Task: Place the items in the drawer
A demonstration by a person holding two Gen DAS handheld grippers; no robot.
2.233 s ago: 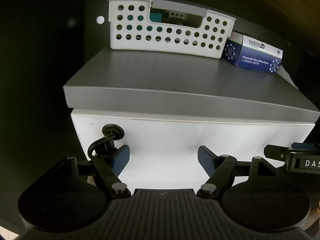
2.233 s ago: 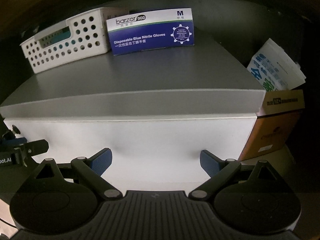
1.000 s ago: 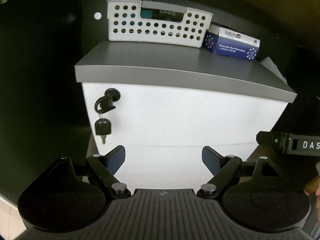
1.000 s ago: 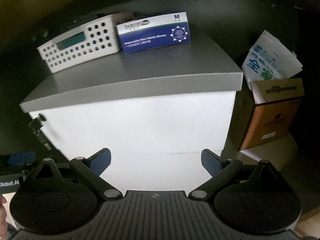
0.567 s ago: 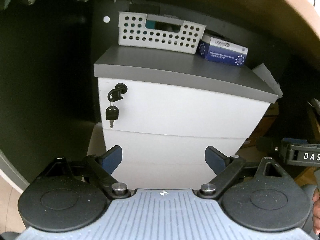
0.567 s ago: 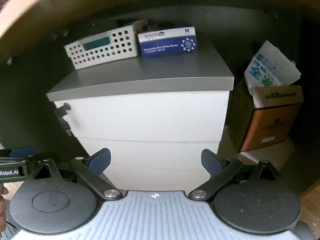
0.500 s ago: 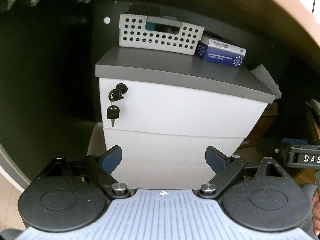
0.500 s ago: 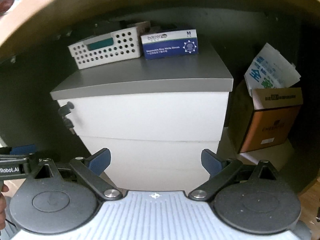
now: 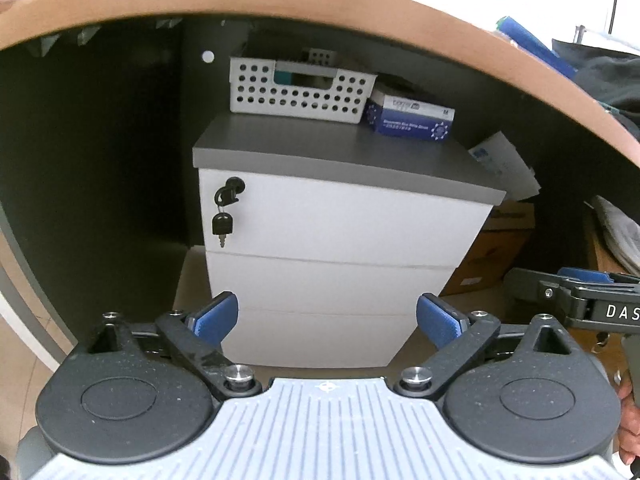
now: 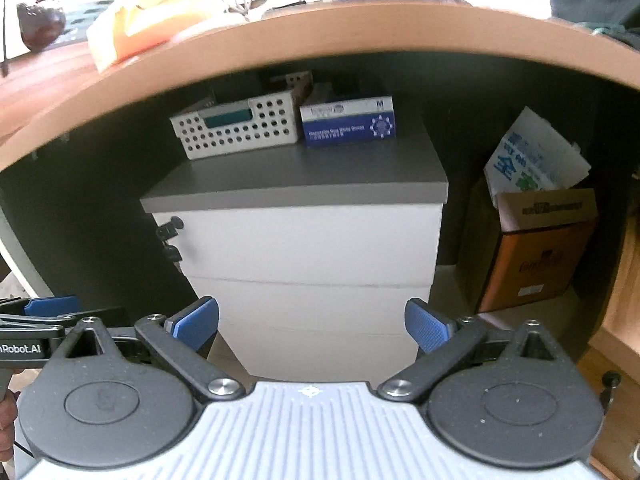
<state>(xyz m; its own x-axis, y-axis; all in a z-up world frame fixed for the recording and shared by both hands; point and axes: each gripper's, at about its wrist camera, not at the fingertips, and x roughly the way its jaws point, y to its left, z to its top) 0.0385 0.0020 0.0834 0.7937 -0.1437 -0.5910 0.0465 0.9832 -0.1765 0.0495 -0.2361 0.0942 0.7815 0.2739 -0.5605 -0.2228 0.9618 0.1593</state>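
Note:
A white drawer cabinet (image 9: 340,232) (image 10: 308,248) with a grey top stands under a wooden desk, all its drawers shut. A key (image 9: 221,224) hangs from the lock at the top drawer's left. On the cabinet sit a white perforated basket (image 9: 296,90) (image 10: 236,128) and a blue glove box (image 9: 412,118) (image 10: 348,120). My left gripper (image 9: 327,318) is open and empty, well back from the cabinet front. My right gripper (image 10: 312,326) is open and empty too, at a similar distance. The right gripper's body (image 9: 576,304) shows at the right edge of the left wrist view.
The curved wooden desk edge (image 9: 320,4) (image 10: 360,40) arches overhead with clutter on it. A brown cardboard box (image 10: 536,256) with papers stands right of the cabinet. Dark panels close off the left and back. Pale floor (image 9: 192,276) lies by the cabinet.
Both grippers have pulled back and away from the cabinet, from close against the top drawer front to out past the desk edge. The whole cabinet and desk top now show.

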